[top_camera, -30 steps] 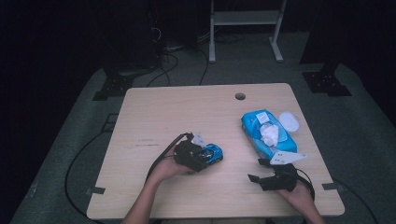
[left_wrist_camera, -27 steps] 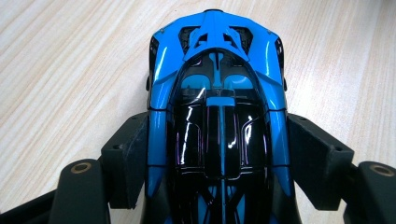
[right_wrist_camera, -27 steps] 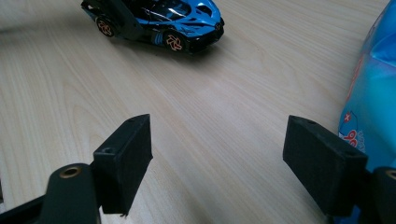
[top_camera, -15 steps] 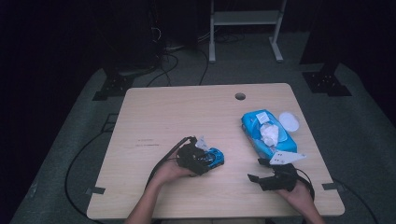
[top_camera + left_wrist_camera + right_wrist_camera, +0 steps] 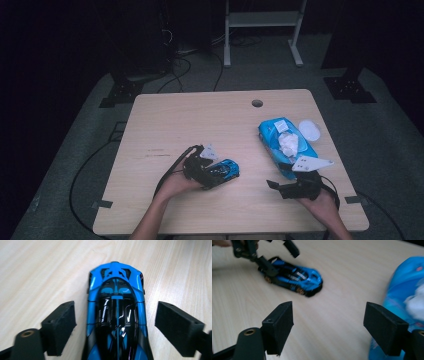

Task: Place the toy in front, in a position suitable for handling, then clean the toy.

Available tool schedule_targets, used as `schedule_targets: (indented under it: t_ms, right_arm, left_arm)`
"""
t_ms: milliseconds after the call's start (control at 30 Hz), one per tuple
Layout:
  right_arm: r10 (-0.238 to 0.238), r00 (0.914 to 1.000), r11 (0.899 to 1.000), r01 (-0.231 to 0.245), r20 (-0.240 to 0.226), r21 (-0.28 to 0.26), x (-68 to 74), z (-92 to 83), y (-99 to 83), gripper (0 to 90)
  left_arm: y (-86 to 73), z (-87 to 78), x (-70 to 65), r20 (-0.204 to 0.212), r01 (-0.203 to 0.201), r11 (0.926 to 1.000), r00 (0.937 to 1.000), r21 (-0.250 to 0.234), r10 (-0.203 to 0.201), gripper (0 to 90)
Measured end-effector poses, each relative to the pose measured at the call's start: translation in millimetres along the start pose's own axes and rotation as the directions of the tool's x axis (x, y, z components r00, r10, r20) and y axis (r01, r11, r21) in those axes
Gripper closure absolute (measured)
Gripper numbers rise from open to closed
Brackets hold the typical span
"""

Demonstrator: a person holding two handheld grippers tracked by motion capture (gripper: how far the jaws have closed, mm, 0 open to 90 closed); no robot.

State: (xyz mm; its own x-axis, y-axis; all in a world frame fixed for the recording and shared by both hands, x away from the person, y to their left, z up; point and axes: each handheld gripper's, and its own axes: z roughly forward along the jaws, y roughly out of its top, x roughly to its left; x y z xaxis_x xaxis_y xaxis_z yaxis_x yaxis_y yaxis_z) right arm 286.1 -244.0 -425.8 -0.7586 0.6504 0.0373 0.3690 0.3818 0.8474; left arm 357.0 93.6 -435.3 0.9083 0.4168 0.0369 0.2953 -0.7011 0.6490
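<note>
A blue and black toy car [image 5: 226,169] [image 5: 116,312] rests on the wooden table [image 5: 200,125], roof up. My left gripper [image 5: 219,176] [image 5: 117,323] straddles its rear half. Its jaws have just been opening, and a gap shows between each pad and the car's sides. My right gripper [image 5: 278,188] [image 5: 337,325] hovers low at the table's right front, open, with bare table between its pads. It points toward the car [image 5: 294,277] and the left gripper [image 5: 274,257].
A blue pack of wet wipes [image 5: 285,145] [image 5: 407,297] with a white tissue sticking out lies right behind the right gripper. A white round lid [image 5: 310,131] sits beside the pack. A cable hole [image 5: 257,103] is near the far edge.
The left gripper's jaws have spread apart and come off the car's sides. The car stays in its place on the table. Neither hand has shifted noticeably.
</note>
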Motion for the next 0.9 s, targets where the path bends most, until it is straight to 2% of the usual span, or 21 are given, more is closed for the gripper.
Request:
schedule_targets:
  t_ms: [67,133,167,267,333,400,467,567,600,667,767,900]
  right_arm:
    - [0.004,0.9998,1.000,-0.003,0.018,-0.023,-4.7,-4.9,5.9,22.9]
    - [0.006,0.9994,1.000,-0.005,0.035,-0.031,-10.9,-9.0,12.4,22.9]
    - [0.010,0.9991,1.000,-0.009,0.042,-0.030,-14.0,-10.7,15.6,22.9]
    - [0.012,0.9979,0.999,-0.010,0.064,-0.037,-22.1,-16.2,24.7,22.9]
    - [0.019,0.9968,0.999,-0.016,0.077,-0.047,-29.1,-20.6,31.5,22.9]
    - [0.029,0.9951,0.998,-0.025,0.094,-0.052,-38.1,-23.4,40.4,22.9]
    - [0.030,0.9917,0.999,-0.025,0.125,-0.044,-43.6,-24.4,46.6,22.9]
    - [0.042,0.9850,0.998,-0.032,0.167,-0.062,-52.2,-24.8,52.1,22.9]
    - [0.042,0.9850,0.998,-0.032,0.167,-0.062,-52.2,-24.8,52.1,22.9]
    - [0.072,0.9795,0.996,-0.060,0.188,-0.073,-61.0,-23.3,51.5,22.8]
    - [0.081,0.9754,0.996,-0.072,0.205,-0.049,-68.7,-21.1,50.3,22.9]
    - [0.115,0.9678,0.992,-0.102,0.224,-0.068,-76.0,-23.4,44.7,22.9]
  left_arm:
    - [-2.6,-10.0,1.3,-0.003,-0.001,0.9996,1.0000,-0.027,0.001,15.1]
    - [-3.7,-12.8,1.2,-0.006,-0.001,0.9994,1.0000,-0.035,0.000,13.1]
    - [-7.2,-21.2,0.5,-0.026,-0.006,0.9986,0.9996,-0.053,0.005,12.0]
    - [-15.2,-33.1,0.0,-0.040,-0.010,0.9950,0.9992,-0.099,0.006,12.0]
    - [-17.5,-35.4,0.2,-0.042,-0.006,0.9938,0.9991,-0.111,0.001,11.9]
    - [-23.9,-42.6,4.1,-0.052,0.009,0.9919,0.9985,-0.127,-0.015,11.6]
    - [-27.9,-45.2,6.8,-0.041,0.034,0.9881,0.9983,-0.150,-0.041,11.4]
    - [-30.8,-46.5,6.0,-0.047,0.033,0.9889,0.9981,-0.145,-0.041,10.9]
    - [-30.8,-46.5,6.0,-0.047,0.033,0.9889,0.9981,-0.145,-0.041,10.9]
    - [-32.3,-46.1,4.9,-0.052,0.025,0.9898,0.9981,-0.140,-0.033,10.8]
    - [-33.2,-44.2,2.8,-0.058,0.025,0.9905,0.9978,-0.135,-0.033,9.8]
    - [-35.4,-42.8,-1.6,-0.064,0.011,0.9914,0.9977,-0.130,-0.020,9.8]
